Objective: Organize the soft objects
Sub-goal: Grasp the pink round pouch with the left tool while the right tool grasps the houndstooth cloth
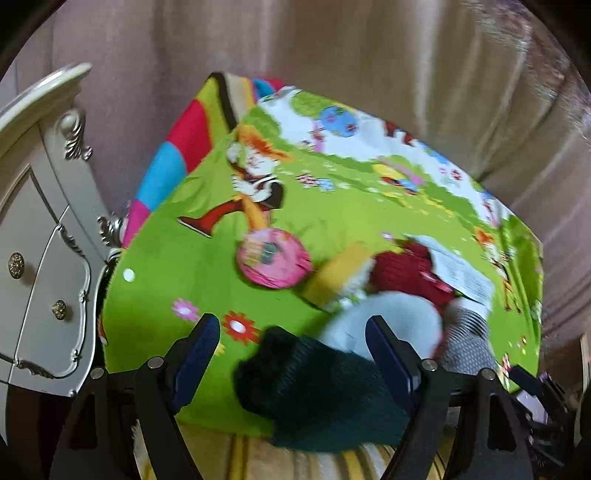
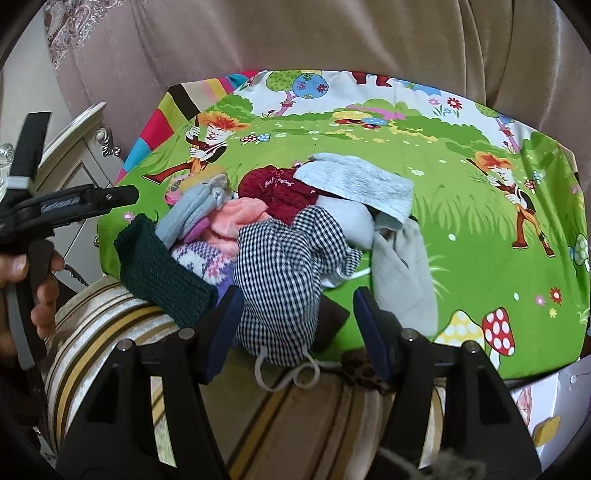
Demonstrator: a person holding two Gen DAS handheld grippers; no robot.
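Blue-padded left gripper [image 1: 291, 350] hovering wide open over dark green knit piece [image 1: 314, 391], nothing pinched. Right gripper [image 2: 299, 325] likewise spread, pads either side of black-and-white checked cloth [image 2: 284, 273] without pressing it. Beyond: maroon knit hat [image 2: 277, 192], grey towel [image 2: 362, 181], pink fleece [image 2: 240, 218], all heaped on green cartoon-print sheet [image 2: 480, 229]. Left edge: cream carved cabinet [image 1: 40, 258]. Behind: beige curtain [image 2: 295, 33].

We're in a home, a bedroom by the look of it. A cartoon-print sheet [image 2: 369, 155] covers a bed, long beige curtains [image 2: 295, 33] hang behind it, and an ornate cream dresser [image 1: 40, 236] with brass knobs stands alongside.
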